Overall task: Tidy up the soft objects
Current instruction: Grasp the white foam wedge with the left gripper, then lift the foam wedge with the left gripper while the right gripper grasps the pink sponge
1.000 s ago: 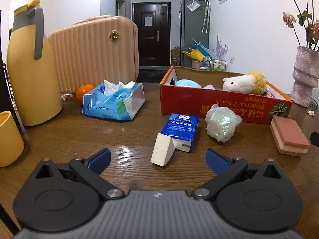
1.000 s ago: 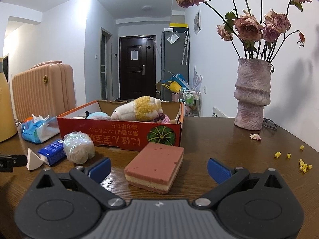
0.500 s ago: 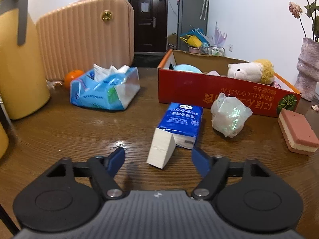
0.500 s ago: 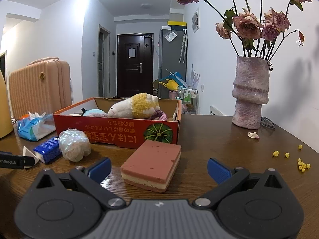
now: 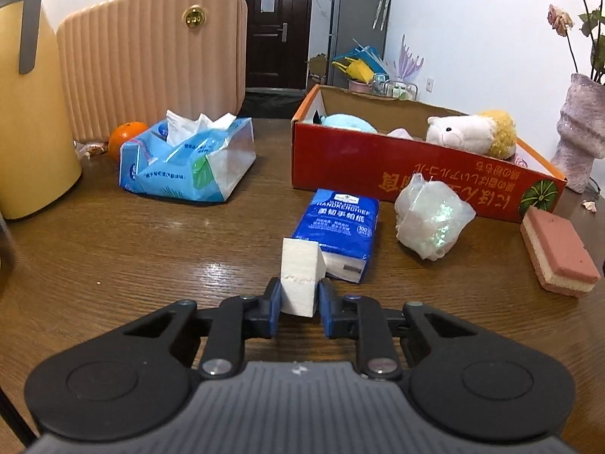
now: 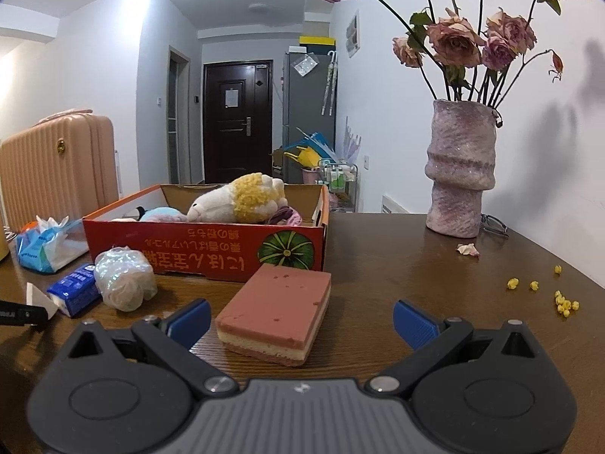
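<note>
While my left jaws (image 5: pixel 299 308) pinch the white foam wedge (image 5: pixel 300 274) low on its near end, it looks light and squashy; keep the squeeze gentle. Right jaws (image 6: pixel 301 319) gape around the pink sponge (image 6: pixel 278 312), soft, untouched.

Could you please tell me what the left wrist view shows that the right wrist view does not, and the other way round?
Only the left wrist view shows the left gripper shut on the white wedge sponge, plus the orange and yellow jug.

Only the right wrist view shows the open right gripper, the rose blooms and yellow crumbs.

Both show the red box, plush sheep, pink sponge, blue tissue pack and suitcase.
</note>
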Demonstrator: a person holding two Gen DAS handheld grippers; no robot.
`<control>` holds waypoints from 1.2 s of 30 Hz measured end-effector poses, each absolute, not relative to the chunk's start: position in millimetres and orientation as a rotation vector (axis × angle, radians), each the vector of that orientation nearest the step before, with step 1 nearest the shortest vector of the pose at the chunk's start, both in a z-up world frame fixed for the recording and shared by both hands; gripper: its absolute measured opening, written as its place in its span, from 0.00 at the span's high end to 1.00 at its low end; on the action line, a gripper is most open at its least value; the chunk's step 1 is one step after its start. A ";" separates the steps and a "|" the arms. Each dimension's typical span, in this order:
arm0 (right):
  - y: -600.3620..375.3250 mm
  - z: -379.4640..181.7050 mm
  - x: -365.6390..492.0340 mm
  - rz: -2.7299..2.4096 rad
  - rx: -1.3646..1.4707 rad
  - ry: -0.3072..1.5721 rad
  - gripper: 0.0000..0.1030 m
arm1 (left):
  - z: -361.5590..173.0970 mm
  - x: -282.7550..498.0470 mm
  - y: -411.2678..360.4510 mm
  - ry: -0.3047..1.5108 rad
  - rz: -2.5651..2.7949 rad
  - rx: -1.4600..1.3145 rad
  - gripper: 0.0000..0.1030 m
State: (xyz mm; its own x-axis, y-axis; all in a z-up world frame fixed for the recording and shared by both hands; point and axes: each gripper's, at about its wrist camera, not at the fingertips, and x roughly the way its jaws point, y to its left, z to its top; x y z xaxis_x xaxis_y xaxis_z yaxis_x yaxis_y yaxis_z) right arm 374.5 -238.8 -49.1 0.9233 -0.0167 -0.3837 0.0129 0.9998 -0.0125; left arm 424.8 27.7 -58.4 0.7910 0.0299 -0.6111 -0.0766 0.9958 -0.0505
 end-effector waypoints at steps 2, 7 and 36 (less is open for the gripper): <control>-237.0 -49.5 375.3 -0.018 -0.004 0.398 0.00 | -55.8 423.2 27.2 0.643 0.061 -0.070 0.79; -229.2 -51.0 382.2 -0.024 0.006 0.422 0.00 | -45.0 415.3 29.6 0.589 0.072 -0.085 0.79; -228.9 -76.2 461.1 -0.087 0.100 0.654 0.32 | -35.2 407.9 30.3 0.519 0.105 -0.072 0.79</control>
State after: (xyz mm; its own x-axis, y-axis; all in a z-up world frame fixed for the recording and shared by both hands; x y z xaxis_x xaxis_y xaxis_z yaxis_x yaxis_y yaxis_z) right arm 461.1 -228.9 -76.2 0.7902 -0.0494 -0.6109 0.1125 0.9915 0.0653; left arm 407.9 30.3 -35.2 0.8630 0.0815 -0.4986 -0.1178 0.9922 -0.0416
